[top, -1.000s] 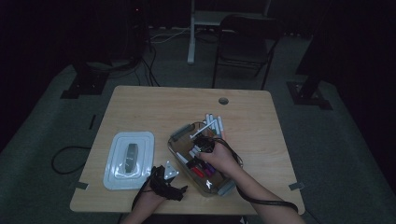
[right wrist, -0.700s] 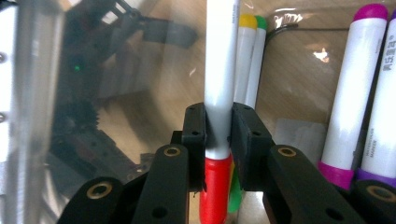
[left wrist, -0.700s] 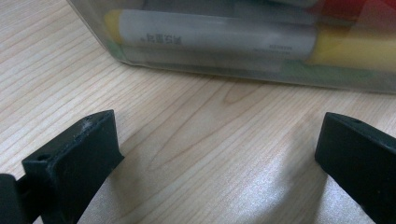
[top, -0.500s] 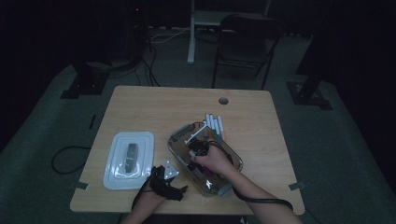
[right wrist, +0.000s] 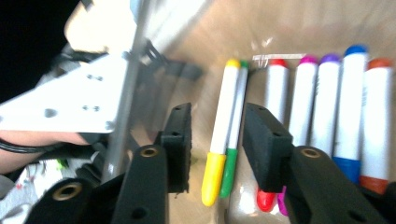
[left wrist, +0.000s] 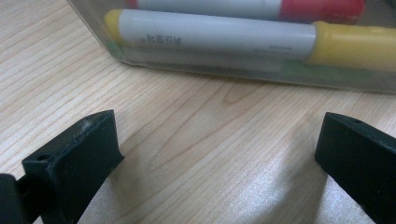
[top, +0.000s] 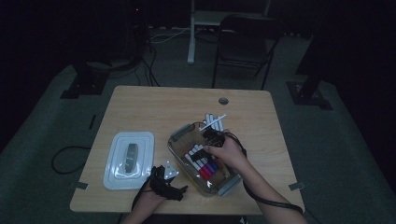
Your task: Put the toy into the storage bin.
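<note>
**Right jaws opening over the markers in the clear box**

Now we note the biggest item first: the wooden table point(top: 154, 107), with the clear box point(top: 180, 133) just under the right gripper point(top: 211, 136). Compared with a second ago, that gripper has lifted a little above the box floor, and its jaws have just been opening. In the right gripper view they stand partly apart with nothing pressed between the pads; the yellow-capped marker point(right wrist: 223, 135) and the green one point(right wrist: 236, 140) lie in the gap below, flat on the bottom. We read this as a marker just let go into the row, so the packing step looks done for that piece.

Beyond the right jaw lie more markers point(right wrist: 322, 116), side by side, caps alternating. Past the far rim of the box, white markers point(top: 214, 122) wait on the table, near the gripper's nose.

The left gripper point(top: 166, 183) rests low on the table, jaws wide and empty, the box wall point(left wrist: 243, 74) just ahead of them. To its left sits the lid point(top: 140, 140), well apart from the box. The box's near wall and handle crowd any low approach.
</note>
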Demonstrator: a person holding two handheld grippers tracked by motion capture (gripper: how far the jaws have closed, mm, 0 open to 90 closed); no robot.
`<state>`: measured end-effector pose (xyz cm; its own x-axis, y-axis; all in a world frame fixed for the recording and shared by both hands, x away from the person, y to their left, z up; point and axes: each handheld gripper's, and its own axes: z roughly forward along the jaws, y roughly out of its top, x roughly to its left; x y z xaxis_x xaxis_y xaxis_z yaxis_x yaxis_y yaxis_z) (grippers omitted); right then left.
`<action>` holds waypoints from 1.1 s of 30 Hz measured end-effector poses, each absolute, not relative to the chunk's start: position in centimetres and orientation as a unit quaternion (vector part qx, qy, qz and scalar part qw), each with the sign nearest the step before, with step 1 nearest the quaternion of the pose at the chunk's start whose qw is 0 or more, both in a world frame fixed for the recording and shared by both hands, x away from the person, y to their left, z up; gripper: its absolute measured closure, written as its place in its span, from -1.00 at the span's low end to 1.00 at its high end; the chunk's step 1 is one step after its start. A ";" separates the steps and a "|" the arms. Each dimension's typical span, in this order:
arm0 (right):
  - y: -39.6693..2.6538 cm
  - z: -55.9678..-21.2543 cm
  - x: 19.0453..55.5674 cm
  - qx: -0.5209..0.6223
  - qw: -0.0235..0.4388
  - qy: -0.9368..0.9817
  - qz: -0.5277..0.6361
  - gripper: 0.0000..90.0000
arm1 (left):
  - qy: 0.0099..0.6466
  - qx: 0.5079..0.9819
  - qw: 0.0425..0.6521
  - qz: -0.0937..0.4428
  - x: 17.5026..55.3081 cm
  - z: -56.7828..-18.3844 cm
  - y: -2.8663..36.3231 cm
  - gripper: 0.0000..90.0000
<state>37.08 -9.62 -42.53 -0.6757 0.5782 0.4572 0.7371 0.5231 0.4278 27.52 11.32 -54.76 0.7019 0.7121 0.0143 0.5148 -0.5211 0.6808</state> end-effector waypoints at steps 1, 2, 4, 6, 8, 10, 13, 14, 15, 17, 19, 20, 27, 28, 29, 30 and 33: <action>-9.6 -42.5 37.1 -0.381 0.130 -0.863 -0.305 0.37 | 0.357 0.860 0.335 0.147 27.5 -54.8 11.3 -0.99; -10.7 -41.7 37.0 -0.380 0.125 -0.856 -0.327 0.29 | 0.357 0.860 0.335 0.147 27.5 -54.8 11.3 -0.99; -11.3 -41.1 36.9 -0.379 0.121 -0.852 -0.341 0.25 | 0.357 0.860 0.335 0.147 27.5 -54.8 11.3 -0.99; -13.0 -40.2 36.9 -0.385 0.109 -0.839 -0.369 0.13 | 0.357 0.860 0.335 0.147 27.5 -54.8 11.3 -0.99; -13.7 -39.9 37.0 -0.387 0.103 -0.835 -0.378 0.09 | 0.357 0.860 0.335 0.147 27.5 -54.8 11.3 -0.99; -15.0 -39.5 37.2 -0.391 0.095 -0.824 -0.398 0.01 | 0.357 0.859 0.335 0.147 27.5 -54.8 11.3 -0.99; -16.8 -38.9 37.6 -0.401 0.079 -0.810 -0.421 -0.05 | 0.357 0.859 0.335 0.147 27.5 -54.8 11.3 -0.99; -17.3 -38.7 37.8 -0.404 0.069 -0.807 -0.425 -0.07 | 0.357 0.859 0.335 0.147 27.5 -54.8 11.3 -0.99; -17.8 -38.6 38.0 -0.411 0.056 -0.805 -0.425 -0.09 | 0.357 0.860 0.335 0.147 27.5 -54.8 11.3 -0.99; -18.8 -38.6 38.5 -0.428 0.030 -0.798 -0.424 -0.09 | 0.357 0.860 0.335 0.147 27.5 -54.8 11.3 -0.99; -19.8 -38.9 39.2 -0.447 0.013 -0.790 -0.420 -0.10 | 0.357 0.859 0.336 0.148 27.5 -54.8 11.3 -0.99; -20.3 -39.2 39.7 -0.458 0.002 -0.786 -0.415 -0.10 | 0.357 0.859 0.336 0.148 27.5 -54.8 11.3 -0.99; -21.9 -42.5 42.7 -0.511 -0.027 -0.769 -0.382 -0.01 | 0.357 0.859 0.336 0.148 27.5 -54.8 11.3 -0.99; -21.9 -43.0 43.1 -0.516 -0.027 -0.768 -0.379 -0.01 | 0.357 0.859 0.336 0.148 27.5 -54.8 11.3 -0.99; -21.9 -43.5 43.5 -0.519 -0.027 -0.768 -0.374 -0.01 | 0.357 0.859 0.336 0.148 27.5 -54.8 11.3 -0.99; -21.8 -44.4 44.3 -0.524 -0.035 -0.769 -0.363 -0.01 | 0.357 0.859 0.336 0.148 27.5 -54.8 11.3 -0.99; -21.4 -45.1 45.0 -0.531 -0.043 -0.771 -0.348 0.01 | 0.357 0.859 0.336 0.148 27.5 -54.8 11.3 -0.99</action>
